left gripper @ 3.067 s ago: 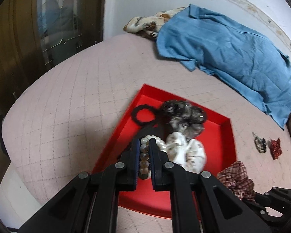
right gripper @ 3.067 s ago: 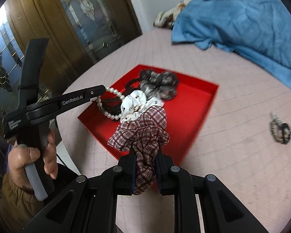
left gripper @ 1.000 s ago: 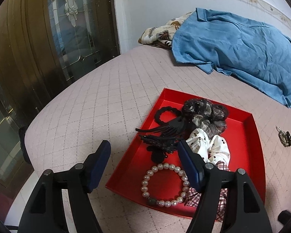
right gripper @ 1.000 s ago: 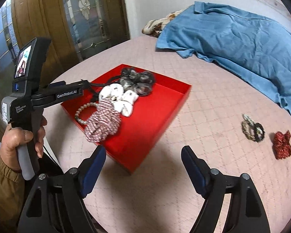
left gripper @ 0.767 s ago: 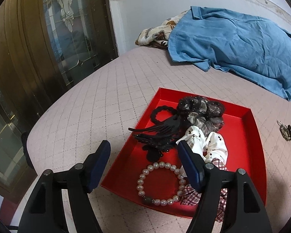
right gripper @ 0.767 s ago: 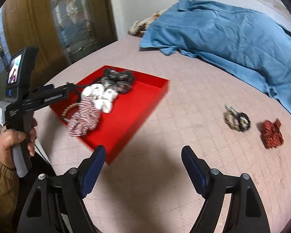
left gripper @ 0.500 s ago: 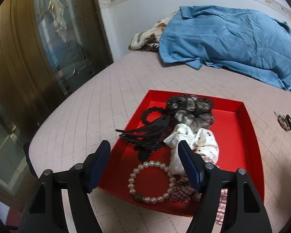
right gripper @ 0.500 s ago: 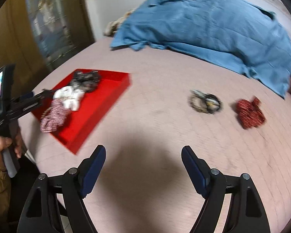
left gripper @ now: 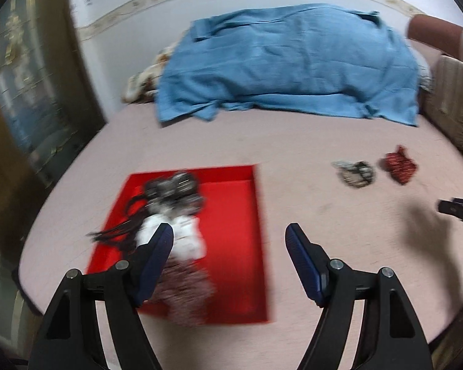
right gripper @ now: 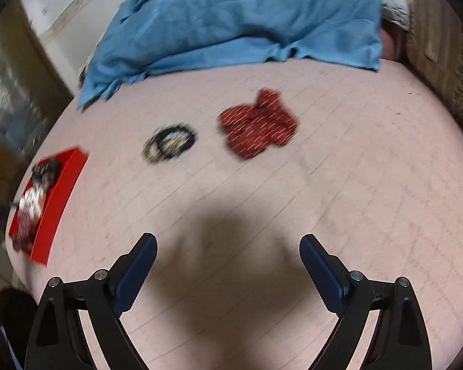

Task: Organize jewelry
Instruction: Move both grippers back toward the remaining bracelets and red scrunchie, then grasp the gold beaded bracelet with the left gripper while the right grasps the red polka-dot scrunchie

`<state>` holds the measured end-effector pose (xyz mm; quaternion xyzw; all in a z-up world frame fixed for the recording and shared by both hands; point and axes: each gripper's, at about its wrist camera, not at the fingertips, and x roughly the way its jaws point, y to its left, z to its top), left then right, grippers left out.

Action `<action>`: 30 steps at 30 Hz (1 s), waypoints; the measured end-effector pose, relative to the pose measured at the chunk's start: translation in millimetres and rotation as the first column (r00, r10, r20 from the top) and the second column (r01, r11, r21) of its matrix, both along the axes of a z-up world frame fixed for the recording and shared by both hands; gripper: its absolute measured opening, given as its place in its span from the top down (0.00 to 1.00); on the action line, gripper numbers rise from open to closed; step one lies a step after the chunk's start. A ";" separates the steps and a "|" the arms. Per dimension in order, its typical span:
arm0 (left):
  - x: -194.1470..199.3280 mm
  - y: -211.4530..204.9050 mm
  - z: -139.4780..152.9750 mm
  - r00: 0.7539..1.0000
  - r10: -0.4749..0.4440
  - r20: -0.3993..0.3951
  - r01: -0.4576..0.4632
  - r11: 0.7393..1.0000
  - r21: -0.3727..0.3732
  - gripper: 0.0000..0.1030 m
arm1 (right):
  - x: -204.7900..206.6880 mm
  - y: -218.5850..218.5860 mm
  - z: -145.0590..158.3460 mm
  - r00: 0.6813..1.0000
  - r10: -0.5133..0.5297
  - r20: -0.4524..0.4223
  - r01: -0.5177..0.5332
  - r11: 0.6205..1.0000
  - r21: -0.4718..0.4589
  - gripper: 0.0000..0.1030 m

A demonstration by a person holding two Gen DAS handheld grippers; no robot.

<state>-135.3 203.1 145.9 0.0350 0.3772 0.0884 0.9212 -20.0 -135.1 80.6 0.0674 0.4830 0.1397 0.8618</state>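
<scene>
A red tray (left gripper: 231, 215) on the pink quilted surface holds a dark scrunchie (left gripper: 173, 189), a white scrunchie (left gripper: 185, 240), a plaid scrunchie (left gripper: 185, 293) and black hair clips (left gripper: 120, 231). My left gripper (left gripper: 228, 240) is open and empty above the tray's near right part. On the surface to the right lie a dark beaded bracelet (right gripper: 169, 145) and a red scrunchie (right gripper: 257, 125). My right gripper (right gripper: 228, 249) is open and empty, short of both. The tray also shows at the left in the right wrist view (right gripper: 64, 178). The bracelet (left gripper: 355, 174) and red scrunchie (left gripper: 399, 166) also show in the left wrist view.
A blue shirt (left gripper: 287, 64) lies crumpled along the far side by the wall. A patterned cloth (left gripper: 145, 83) lies at its left. A glass-panelled door (left gripper: 24, 92) stands at the left. The surface's edge curves near the tray's left side. The other gripper's tip (left gripper: 456, 209) shows at the right.
Both grippers let go of their items into the tray and opened. Both views have swung right; the right gripper now faces the bracelet and red scrunchie.
</scene>
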 end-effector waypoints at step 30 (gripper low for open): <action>220.1 -115.8 -121.9 0.950 -0.130 -0.285 0.052 0.963 -0.263 0.54 | 118.4 -35.3 -42.4 0.999 -0.043 -0.002 0.042 0.980 0.194 0.18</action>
